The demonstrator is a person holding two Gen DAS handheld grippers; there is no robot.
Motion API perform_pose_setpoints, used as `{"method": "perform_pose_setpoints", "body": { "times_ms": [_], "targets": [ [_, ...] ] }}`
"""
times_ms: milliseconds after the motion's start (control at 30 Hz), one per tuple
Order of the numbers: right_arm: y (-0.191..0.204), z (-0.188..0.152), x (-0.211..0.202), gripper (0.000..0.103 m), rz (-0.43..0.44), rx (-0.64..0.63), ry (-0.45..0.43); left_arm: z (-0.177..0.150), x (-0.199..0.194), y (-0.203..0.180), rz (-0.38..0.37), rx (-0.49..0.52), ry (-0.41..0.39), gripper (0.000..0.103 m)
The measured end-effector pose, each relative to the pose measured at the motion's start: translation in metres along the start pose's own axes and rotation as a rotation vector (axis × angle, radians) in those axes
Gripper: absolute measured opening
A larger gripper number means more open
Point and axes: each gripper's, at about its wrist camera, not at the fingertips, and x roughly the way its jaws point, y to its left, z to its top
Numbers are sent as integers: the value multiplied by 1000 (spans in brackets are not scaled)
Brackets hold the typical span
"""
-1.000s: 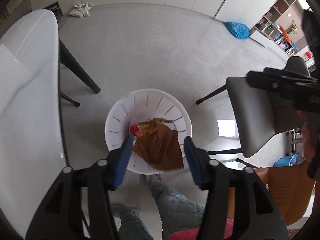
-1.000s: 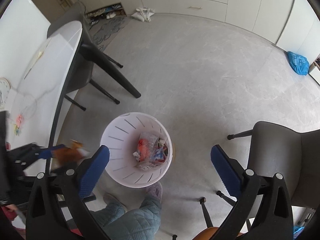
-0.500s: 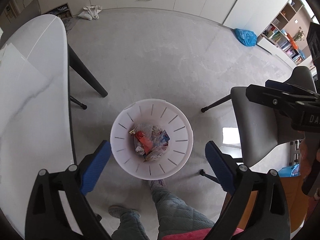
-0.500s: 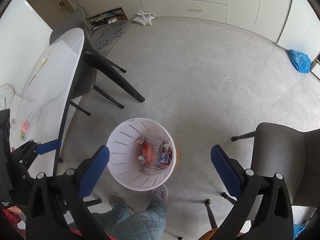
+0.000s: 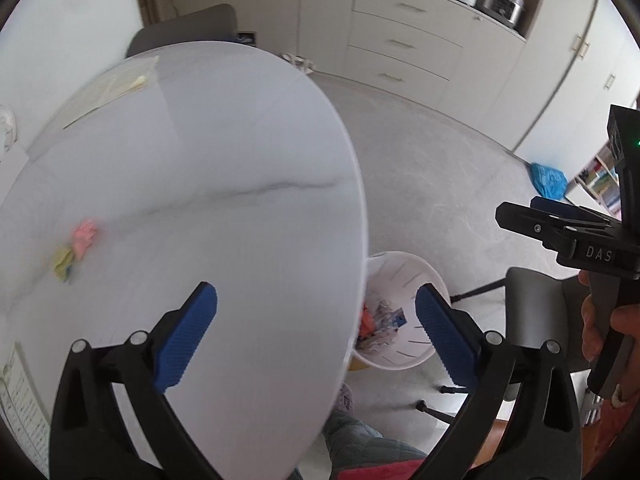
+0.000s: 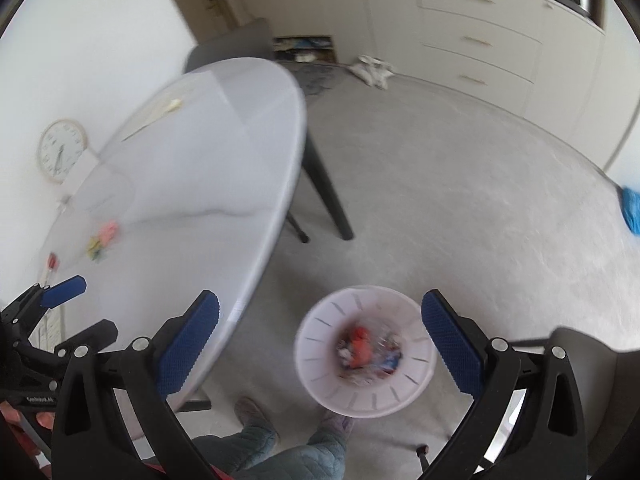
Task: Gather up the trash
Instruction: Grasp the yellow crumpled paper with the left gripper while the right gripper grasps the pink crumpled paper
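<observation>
Crumpled pink and yellow trash [image 5: 82,240] lies on the white marble table [image 5: 200,160], toward its left side; the right wrist view shows this trash [image 6: 105,236] too. My left gripper [image 5: 314,296] hovers over the table's near edge. Its jaws are opening, and nothing is between them. The white slotted bin [image 5: 416,276] stands on the floor beside the table with wrappers [image 5: 380,320] inside. My right gripper [image 6: 320,298] is open and holds nothing, above the bin [image 6: 320,344] and right of the table [image 6: 200,160].
A grey chair [image 5: 532,308] stands right of the bin, and another [image 5: 188,28] at the table's far end. Papers [image 5: 108,84] lie on the far tabletop. A yellowish scrap [image 5: 355,364] lies at the bin's foot. The person's slippered feet [image 6: 256,412] are near it.
The left gripper let go of a brown wrapper over the bin and its jaws spread wide. Both grippers rose and swung from above the bin toward the table.
</observation>
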Motion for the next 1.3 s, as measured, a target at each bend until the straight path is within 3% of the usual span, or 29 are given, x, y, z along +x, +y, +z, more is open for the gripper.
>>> {"method": "perform_pose_setpoints", "body": {
  "times_ms": [233,367,533,633,900,1167,1300],
  "targets": [
    [122,5,14,101,68,-107,6,-28,-33,128,148,-121,-60,95],
    [187,0,24,101,81,-119,16,-39,-31,194,218,-122,-93,95],
    [247,-4,34,101,57,-102,26,-36,3,268,241,-76,-88,95],
    [269,-7,38,101,23,-103,43,-31,34,298,217,-34,-68,95],
    [289,-26,37,101,-58,-55,76,-21,94,325,139,38,-18,75],
    [291,-29,40,101,-79,-26,88,-22,110,336,74,33,-1,40],
    [294,-29,39,101,-87,-37,87,-24,110,336,68,25,-16,38]
  ]
}}
